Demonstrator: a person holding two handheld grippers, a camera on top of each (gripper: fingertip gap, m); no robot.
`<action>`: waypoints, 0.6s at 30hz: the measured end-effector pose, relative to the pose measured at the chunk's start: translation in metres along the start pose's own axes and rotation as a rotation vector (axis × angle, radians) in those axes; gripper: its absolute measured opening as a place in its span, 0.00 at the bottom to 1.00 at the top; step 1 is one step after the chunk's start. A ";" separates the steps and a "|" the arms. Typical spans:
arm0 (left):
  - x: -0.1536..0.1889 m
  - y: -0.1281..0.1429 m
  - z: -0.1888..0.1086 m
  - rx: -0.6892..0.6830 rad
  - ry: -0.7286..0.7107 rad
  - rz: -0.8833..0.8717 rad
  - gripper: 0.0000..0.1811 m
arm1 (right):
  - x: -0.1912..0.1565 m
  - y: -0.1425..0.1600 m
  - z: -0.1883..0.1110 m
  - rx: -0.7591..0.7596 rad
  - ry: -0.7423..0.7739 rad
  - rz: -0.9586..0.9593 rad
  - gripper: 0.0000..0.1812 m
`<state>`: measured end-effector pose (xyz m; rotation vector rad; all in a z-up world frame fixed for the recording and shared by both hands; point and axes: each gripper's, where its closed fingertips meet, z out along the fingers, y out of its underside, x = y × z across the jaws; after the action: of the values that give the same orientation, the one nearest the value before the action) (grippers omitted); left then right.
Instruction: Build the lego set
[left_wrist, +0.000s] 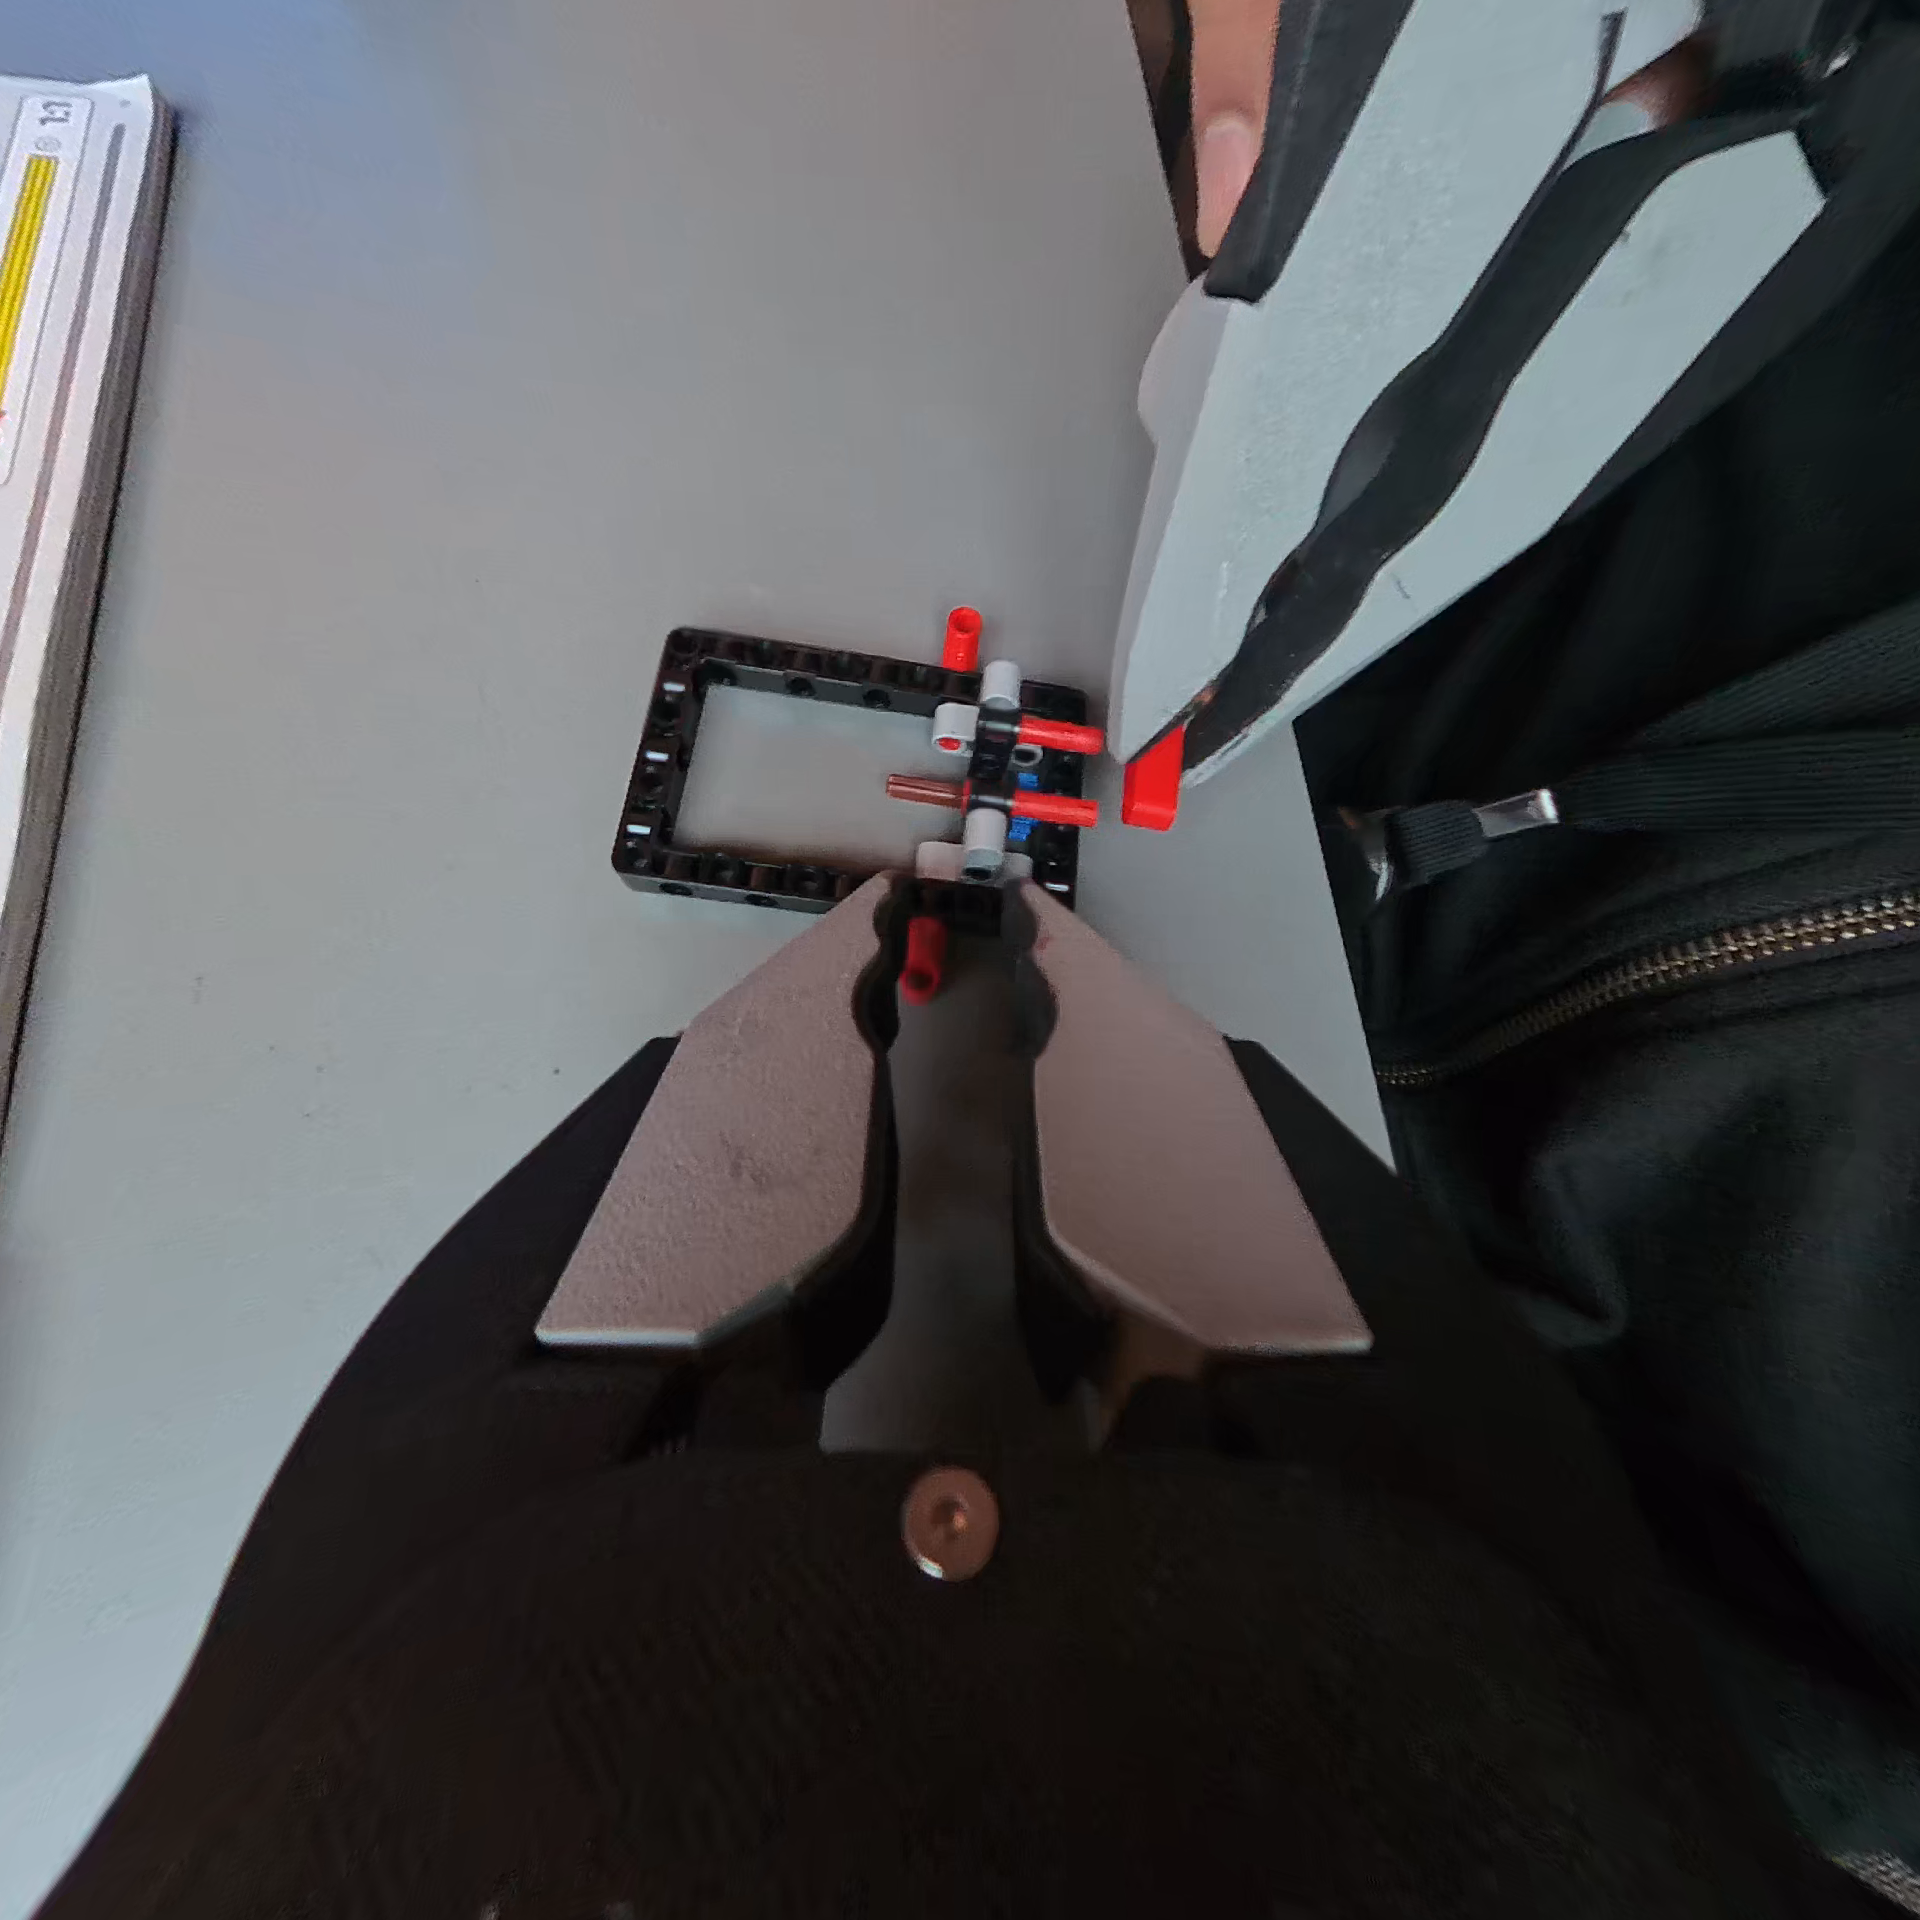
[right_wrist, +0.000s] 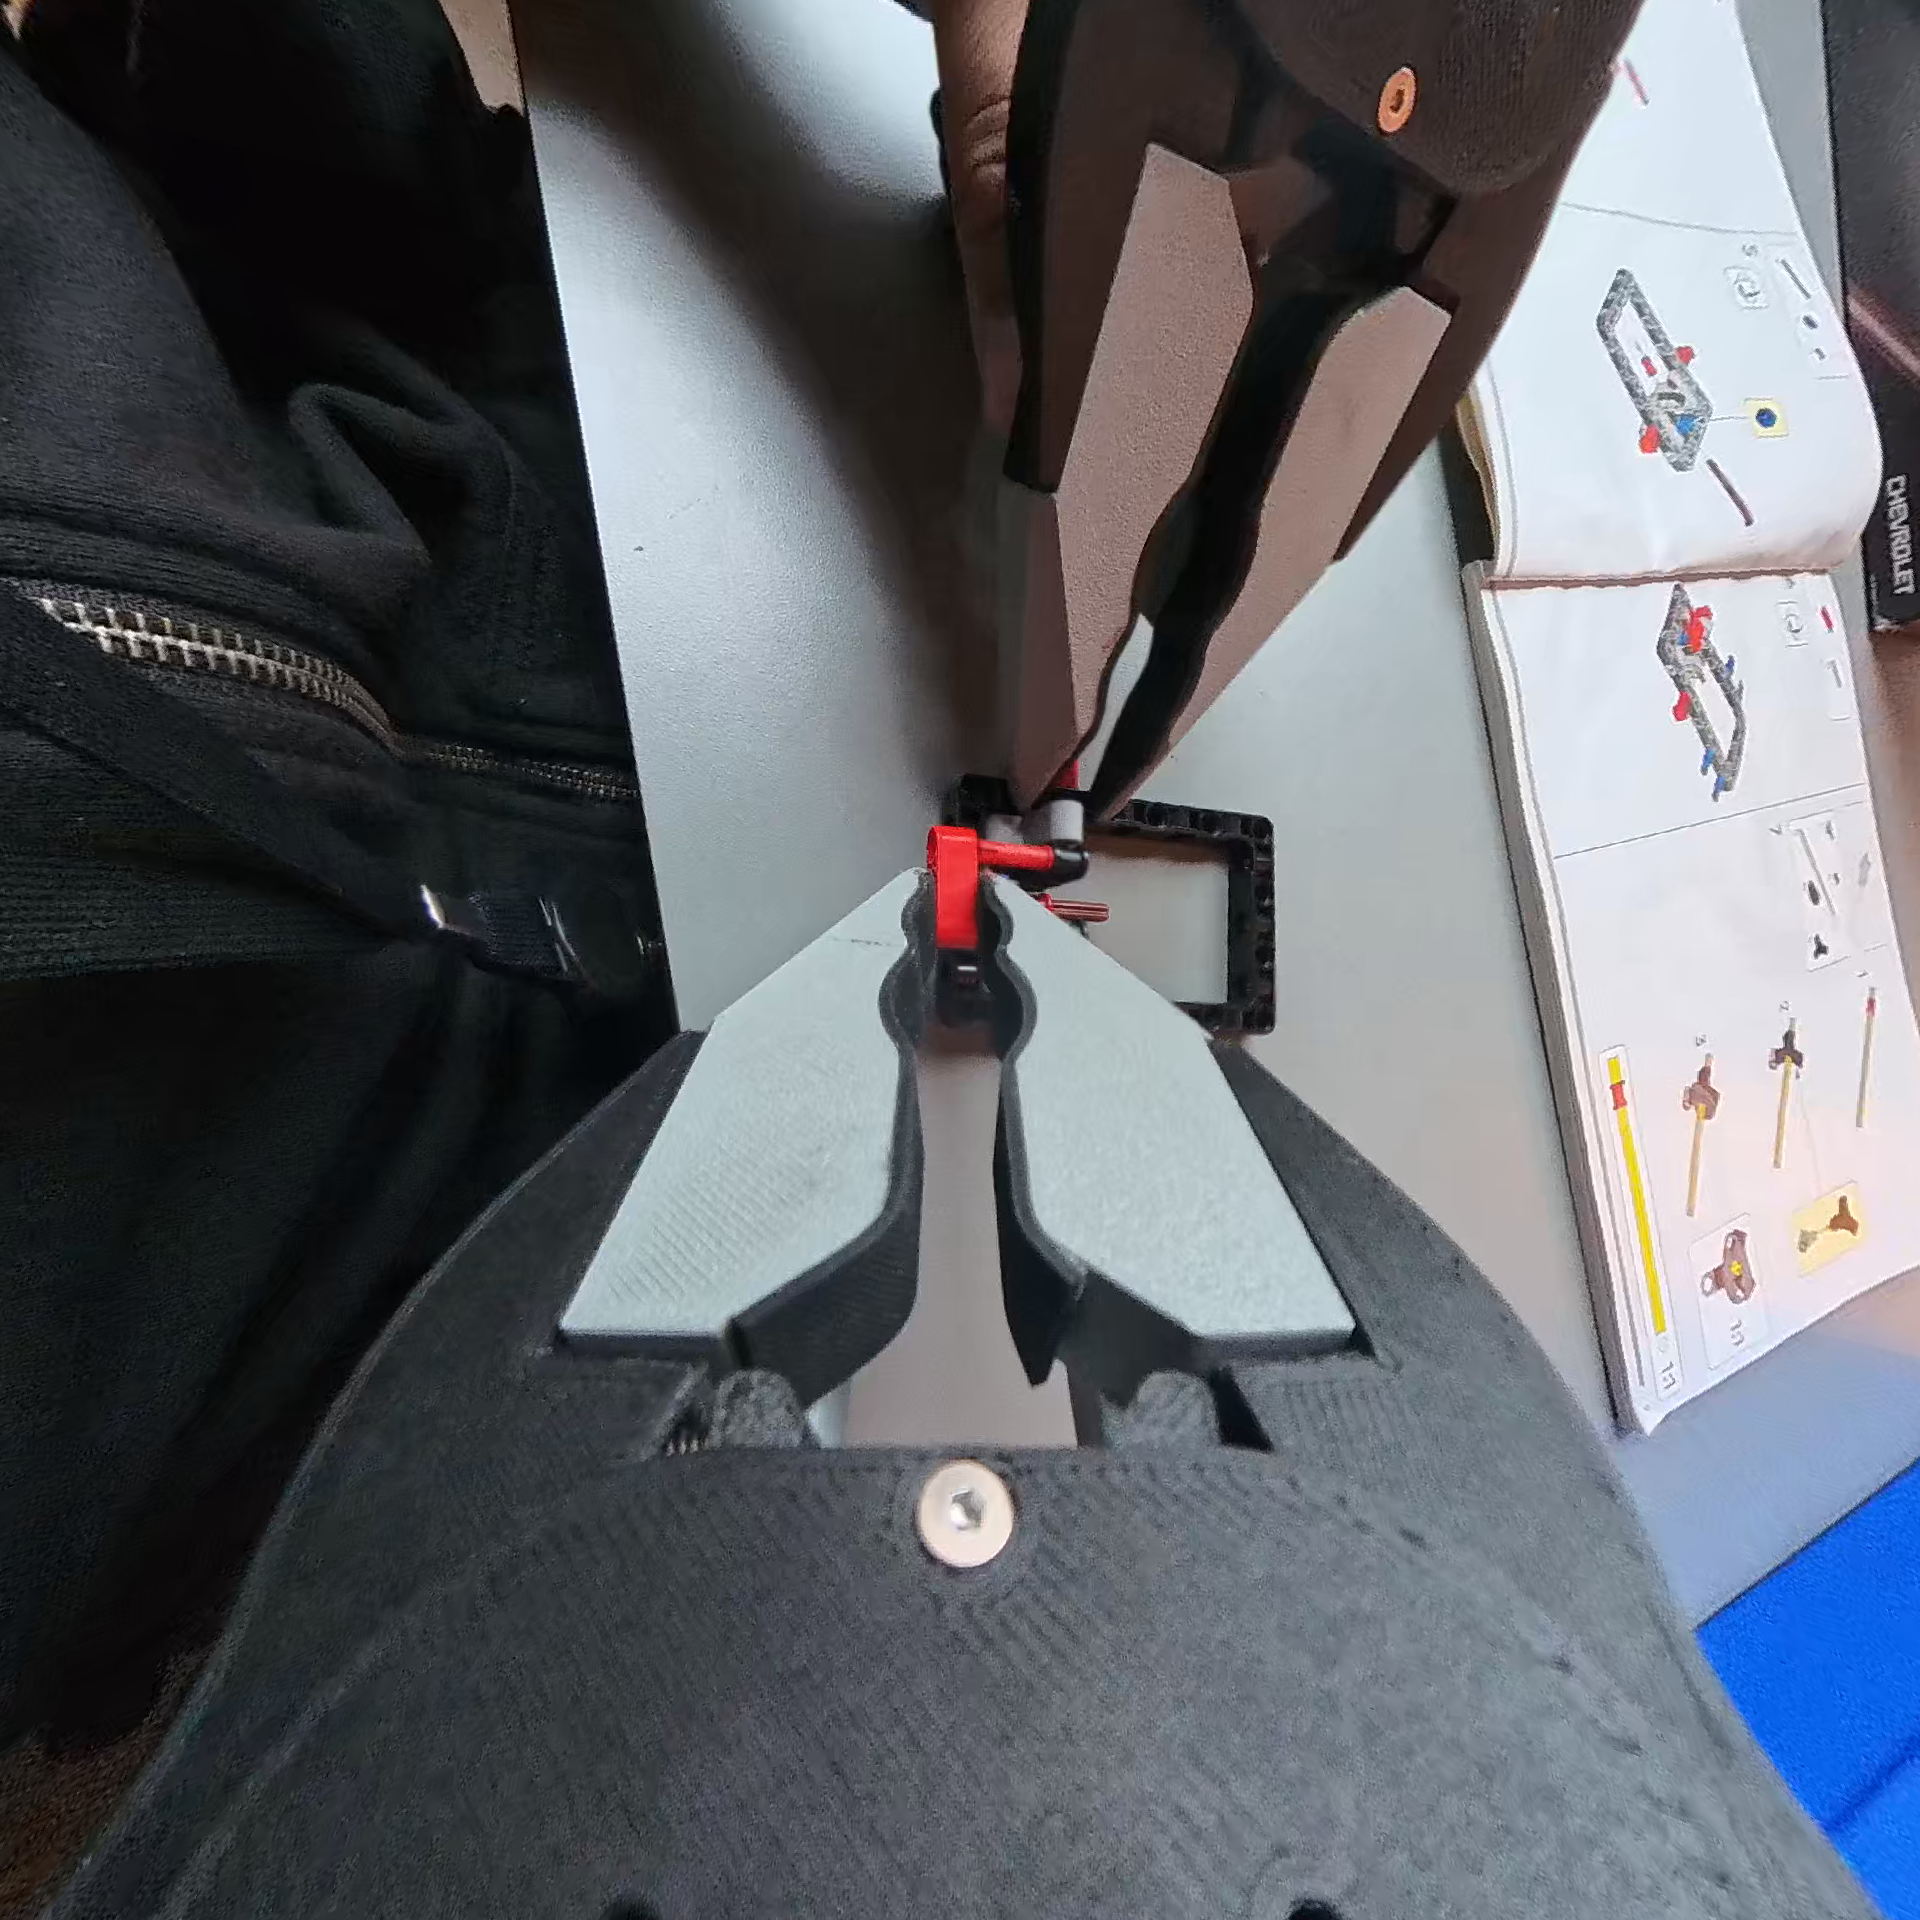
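Black frame (left_wrist: 665, 774) laid on grey worktop (left_wrist: 436, 436), its near end gripped by left tool (left_wrist: 954, 891), red piece (right_wrist: 950, 891) clamped in right tool (right_wrist: 954, 883) beside frame, booklet (right_wrist: 1704, 831) lying open nearby

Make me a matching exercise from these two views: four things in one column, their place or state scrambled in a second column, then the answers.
1. black frame
2. red piece
3. instruction booklet
4. left gripper

A. lying open at the table's side
B. held between the right gripper's tips
C. flat on the grey table
D. closed on the frame's cross assembly

Pairs: 1-C, 2-B, 3-A, 4-D
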<state>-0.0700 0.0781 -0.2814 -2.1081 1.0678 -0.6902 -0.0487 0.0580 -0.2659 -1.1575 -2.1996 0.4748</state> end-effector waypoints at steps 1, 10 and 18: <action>0.001 -0.001 0.000 0.004 0.011 0.008 0.10 | 0.000 0.000 0.000 -0.004 0.006 -0.003 0.03; -0.004 -0.003 -0.002 -0.038 0.025 0.076 0.14 | 0.003 0.002 0.003 -0.016 0.040 -0.001 0.03; 0.001 -0.001 0.006 -0.032 0.060 0.089 0.10 | 0.003 0.005 0.005 -0.023 0.038 0.001 0.03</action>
<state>-0.0649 0.0798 -0.2847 -2.0644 1.2050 -0.7014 -0.0505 0.0628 -0.2718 -1.1702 -2.1772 0.4258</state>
